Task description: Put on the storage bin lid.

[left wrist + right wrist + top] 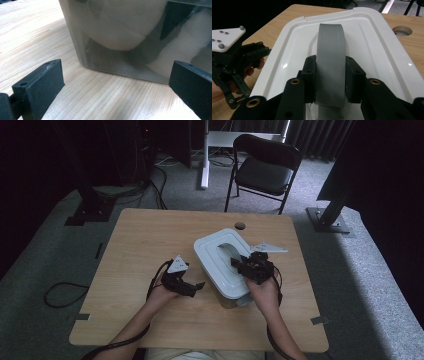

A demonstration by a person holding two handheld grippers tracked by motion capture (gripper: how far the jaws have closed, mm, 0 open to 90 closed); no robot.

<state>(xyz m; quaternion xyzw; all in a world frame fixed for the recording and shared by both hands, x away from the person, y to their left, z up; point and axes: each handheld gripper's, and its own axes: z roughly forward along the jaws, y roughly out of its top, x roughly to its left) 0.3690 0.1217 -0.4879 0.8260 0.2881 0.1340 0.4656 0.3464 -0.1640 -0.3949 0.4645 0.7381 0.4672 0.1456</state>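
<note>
Now right tool (329, 80) clamped on lid's grey handle (330, 50), left tool (112, 87) agape beside box (120, 37).

1. The see-through plastic box (120, 37) runs off the top and right edges of the left gripper view. What is inside looks like pale, blurry shapes; I cannot tell what they are.
2. The grey curved handle (329, 62) on the white lid (372, 37) is cut off at the bottom, behind the right gripper's (329, 80) jaws.
</note>
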